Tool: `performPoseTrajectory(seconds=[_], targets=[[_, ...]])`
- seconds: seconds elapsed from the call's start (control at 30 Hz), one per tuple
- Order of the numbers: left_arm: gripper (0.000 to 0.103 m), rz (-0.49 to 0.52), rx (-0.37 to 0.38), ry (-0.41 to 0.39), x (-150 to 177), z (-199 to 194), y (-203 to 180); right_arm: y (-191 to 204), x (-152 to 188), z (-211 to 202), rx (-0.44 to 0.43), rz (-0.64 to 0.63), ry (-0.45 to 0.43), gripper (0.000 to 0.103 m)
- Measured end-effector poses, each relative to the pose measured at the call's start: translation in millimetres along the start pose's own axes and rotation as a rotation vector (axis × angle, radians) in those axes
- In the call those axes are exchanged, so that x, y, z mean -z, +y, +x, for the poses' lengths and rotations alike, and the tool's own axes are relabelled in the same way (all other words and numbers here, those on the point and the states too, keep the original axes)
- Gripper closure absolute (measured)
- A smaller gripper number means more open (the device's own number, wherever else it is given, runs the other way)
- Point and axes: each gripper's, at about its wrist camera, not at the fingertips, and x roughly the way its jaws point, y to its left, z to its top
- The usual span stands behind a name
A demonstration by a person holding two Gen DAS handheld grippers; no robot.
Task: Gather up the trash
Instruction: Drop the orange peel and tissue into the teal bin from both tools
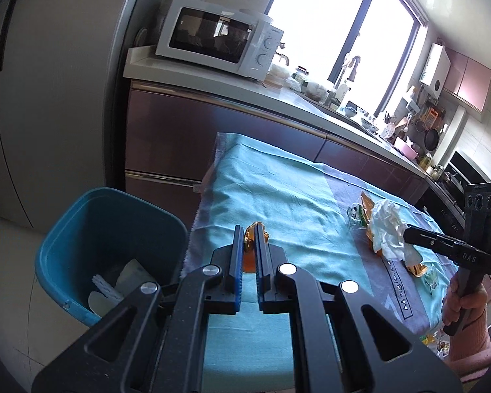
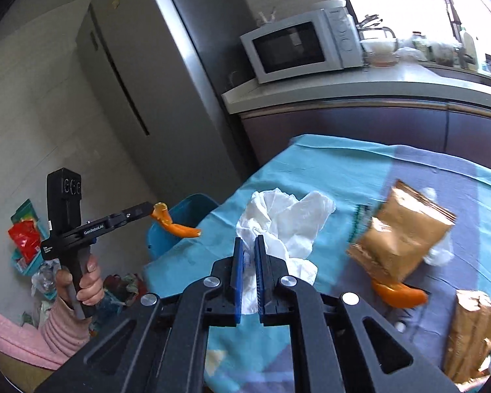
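Left gripper clamped on orange peel beside blue bin, right gripper clamped on white tissue over table, 2 wrappers farther from bin

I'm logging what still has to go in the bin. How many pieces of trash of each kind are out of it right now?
Orange peel: 2, one in the left gripper at, one on the table
White tissue: 1
Brown wrappers: 2
Total: 5
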Motion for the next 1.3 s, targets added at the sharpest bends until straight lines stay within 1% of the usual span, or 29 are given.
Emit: performPoseTrajectory(seconds=[0.2, 0.3, 0.4, 0.57, 0.7, 0.87, 1.0, 1.1, 1.13, 1.17, 1.27, 1.3], targets=[[0.096, -0.042, -0.101, -0.045, -11, -20, 37, 40, -25, 75, -0.142, -0.066, 0.08, 0.097], [0.096, -0.068, -0.146, -0.048, -12, -24, 55, 57, -36, 108, -0.19, -0.093, 0.119, 0.097], [0.096, -0.091, -0.187, -0.033, -9, -21, 73, 74, -44, 137, -0.229, -0.107, 0.157, 0.097], [0.096, -0.134, -0.232, 0.01, 1, -5, 100, 96, -48, 188, -0.244, -0.127, 0.229, 0.097], [0.096, -0.167, -0.256, 0.034, 6, 11, 118, 106, -46, 226, -0.231, -0.135, 0.299, 0.097], [0.096, -0.206, -0.258, 0.065, 11, 29, 133, 114, -43, 252, -0.202, -0.118, 0.339, 0.093], [0.096, -0.247, -0.26, 0.095, 16, 44, 139, 111, -46, 265, -0.179, -0.083, 0.349, 0.087], [0.094, -0.271, -0.253, 0.117, 19, 54, 142, 110, -44, 265, -0.164, -0.069, 0.347, 0.085], [0.09, -0.276, -0.249, 0.123, 20, 56, 143, 110, -44, 264, -0.163, -0.067, 0.345, 0.084], [0.09, -0.28, -0.245, 0.127, 20, 58, 143, 108, -45, 264, -0.165, -0.064, 0.342, 0.084], [0.088, -0.272, -0.245, 0.125, 22, 60, 139, 106, -44, 256, -0.167, -0.059, 0.32, 0.084], [0.085, -0.266, -0.245, 0.122, 21, 60, 136, 105, -44, 250, -0.169, -0.06, 0.307, 0.083]])
